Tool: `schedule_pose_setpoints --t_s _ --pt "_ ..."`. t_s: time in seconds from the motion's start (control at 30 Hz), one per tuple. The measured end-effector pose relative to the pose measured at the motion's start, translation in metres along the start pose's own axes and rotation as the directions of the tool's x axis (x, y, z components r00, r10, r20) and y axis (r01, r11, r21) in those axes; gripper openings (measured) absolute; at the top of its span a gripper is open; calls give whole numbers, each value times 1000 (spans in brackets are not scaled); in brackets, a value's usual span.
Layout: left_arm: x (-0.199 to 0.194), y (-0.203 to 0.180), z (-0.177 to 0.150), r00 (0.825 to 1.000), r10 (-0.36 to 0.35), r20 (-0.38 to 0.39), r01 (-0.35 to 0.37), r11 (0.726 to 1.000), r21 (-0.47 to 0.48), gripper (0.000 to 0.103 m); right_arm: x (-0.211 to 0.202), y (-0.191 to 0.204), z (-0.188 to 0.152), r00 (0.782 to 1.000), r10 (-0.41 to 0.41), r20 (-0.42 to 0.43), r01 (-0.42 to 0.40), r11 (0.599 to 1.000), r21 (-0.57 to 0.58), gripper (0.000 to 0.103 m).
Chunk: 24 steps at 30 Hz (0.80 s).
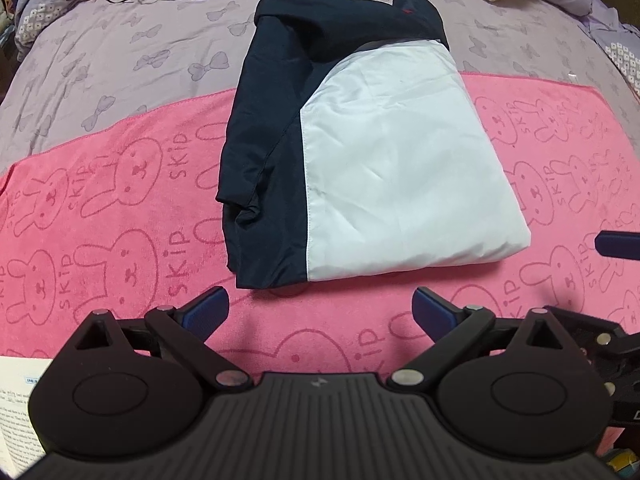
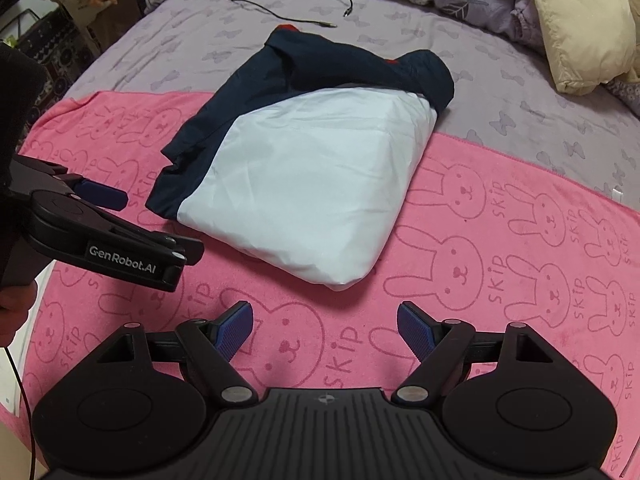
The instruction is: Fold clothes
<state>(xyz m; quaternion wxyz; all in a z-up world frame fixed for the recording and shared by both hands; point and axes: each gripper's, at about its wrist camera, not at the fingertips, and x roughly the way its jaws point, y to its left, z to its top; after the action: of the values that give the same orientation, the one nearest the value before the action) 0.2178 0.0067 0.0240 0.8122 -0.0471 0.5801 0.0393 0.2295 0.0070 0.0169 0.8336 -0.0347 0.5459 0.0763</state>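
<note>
A navy and white garment lies folded into a compact bundle on a pink bunny-print towel; it also shows in the right wrist view. My left gripper is open and empty, just short of the bundle's near edge. My right gripper is open and empty, a little short of the bundle's white corner. The left gripper's body shows at the left of the right wrist view. A right fingertip shows at the right edge of the left wrist view.
The towel lies on a lilac bow-print bedspread. A black cable runs behind the garment. A cream puffy jacket and a rumpled quilt lie at the back right. An open book sits at the near left.
</note>
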Motion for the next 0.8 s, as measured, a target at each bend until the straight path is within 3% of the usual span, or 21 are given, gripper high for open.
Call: schedule_pose_setpoints --t_s 0.33,0.8 --pt "4 -2 2 1000 -10 -12 10 1000 4 100 -1 -1 4 1000 -6 24 6 1000 -4 79" --pt "3 -8 9 999 -7 36 6 1000 31 100 4 -4 10 999 -13 32 13 1000 -5 80"
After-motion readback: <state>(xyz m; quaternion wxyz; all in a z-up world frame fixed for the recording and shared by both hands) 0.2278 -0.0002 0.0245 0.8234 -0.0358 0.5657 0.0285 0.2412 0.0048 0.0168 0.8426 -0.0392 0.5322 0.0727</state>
